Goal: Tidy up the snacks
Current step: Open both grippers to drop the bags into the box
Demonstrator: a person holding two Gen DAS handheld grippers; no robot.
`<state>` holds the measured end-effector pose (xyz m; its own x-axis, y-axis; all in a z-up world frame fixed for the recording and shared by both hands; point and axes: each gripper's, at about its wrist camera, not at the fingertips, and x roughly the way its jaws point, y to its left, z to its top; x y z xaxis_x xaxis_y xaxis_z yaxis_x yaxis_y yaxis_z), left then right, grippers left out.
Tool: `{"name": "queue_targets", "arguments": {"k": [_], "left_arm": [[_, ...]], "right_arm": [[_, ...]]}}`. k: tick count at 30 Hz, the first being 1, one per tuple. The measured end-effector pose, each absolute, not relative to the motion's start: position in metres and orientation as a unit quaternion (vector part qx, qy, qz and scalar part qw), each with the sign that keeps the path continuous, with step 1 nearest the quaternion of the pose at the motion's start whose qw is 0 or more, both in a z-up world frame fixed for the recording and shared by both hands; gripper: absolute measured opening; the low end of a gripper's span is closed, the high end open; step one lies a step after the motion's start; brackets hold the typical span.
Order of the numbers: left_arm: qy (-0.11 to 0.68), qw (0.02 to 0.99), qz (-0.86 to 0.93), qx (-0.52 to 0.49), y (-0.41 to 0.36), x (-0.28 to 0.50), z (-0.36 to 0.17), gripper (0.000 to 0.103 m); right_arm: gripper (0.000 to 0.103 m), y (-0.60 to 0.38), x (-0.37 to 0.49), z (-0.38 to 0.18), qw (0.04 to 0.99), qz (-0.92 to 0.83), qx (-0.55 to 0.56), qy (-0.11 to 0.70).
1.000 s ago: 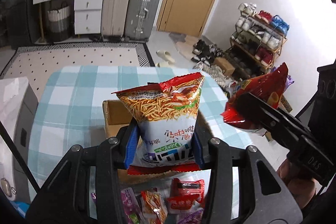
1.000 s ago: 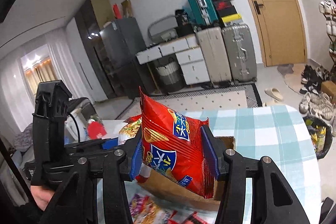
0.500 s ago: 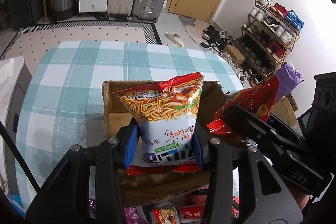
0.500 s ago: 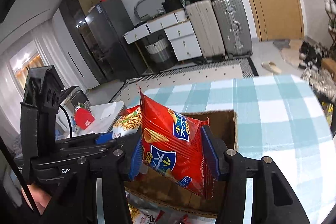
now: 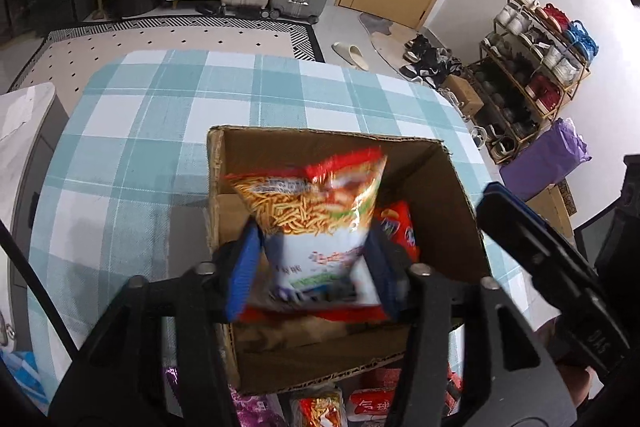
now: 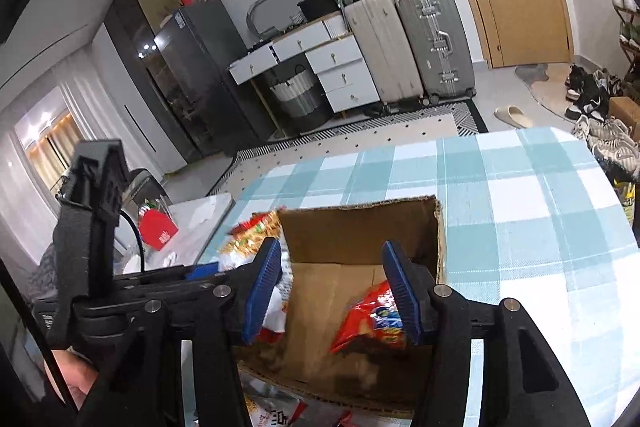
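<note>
A: How do the two grippers stand over the open brown cardboard box (image 5: 432,187)?

B: The left gripper (image 5: 316,267) has just been opening its jaws. The white-and-orange bag of noodle-stick snacks (image 5: 316,211) sits between its blue pads, blurred, above the box's inside. The pads look to have let go of its sides, though the blur makes that hard to be sure of.

A: And the right one?

B: The right gripper (image 6: 332,287) has also just been opening, and its jaws stand partly apart with nothing between them. The red crinkly snack bag (image 6: 368,319) lies tilted on the box floor, just below its right pad (its far end hidden behind that pad).

A: Is there room around the box?

B: Beyond the far wall of the box, the table with the teal-and-white checked cloth (image 5: 160,131) is bare to its rounded edge. To the left of the box the cloth is bare as well. On the near side of the box, small packets (image 5: 320,407) crowd against its wall.

A: Counts?

B: Two grippers, one box, two bags at the box: one inside, one over it. Of the near-side packets I can make out three or four, partly hidden by the gripper frame, so I cannot give an exact count.
</note>
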<state>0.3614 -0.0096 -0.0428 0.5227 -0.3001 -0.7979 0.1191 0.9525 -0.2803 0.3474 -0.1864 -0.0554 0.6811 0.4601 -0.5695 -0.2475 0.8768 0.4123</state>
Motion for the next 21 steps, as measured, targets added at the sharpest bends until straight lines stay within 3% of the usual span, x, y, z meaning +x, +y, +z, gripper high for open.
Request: {"name": "queue_targets", "arguments": {"k": [2, 10, 13, 18, 21], "left_arm": [[0.462, 0.875, -0.112, -0.095, -0.007, 0.358, -0.037, 0.069], [0.431, 0.892, -0.109, -0.083, -0.004, 0.325, -0.008, 0.072], [0.410, 0.903, -0.109, -0.074, -0.002, 0.297, 0.007, 0.079], [0.365, 0.924, -0.101, -0.049, 0.000, 0.252, 0.031, 0.079], [0.353, 0.928, -0.105, -0.054, 0.004, 0.226, 0.042, 0.080]], "right_arm": [[0.064, -0.190, 0.342, -0.051, 0.907, 0.193, 0.157, 0.341], [0.068, -0.201, 0.308, -0.022, 0.918, 0.191, 0.158, 0.309], [0.075, -0.205, 0.292, -0.011, 0.922, 0.192, 0.161, 0.296], [0.094, -0.203, 0.254, 0.010, 0.939, 0.185, 0.120, 0.262], [0.094, -0.200, 0.235, 0.019, 0.945, 0.185, 0.101, 0.249]]}}
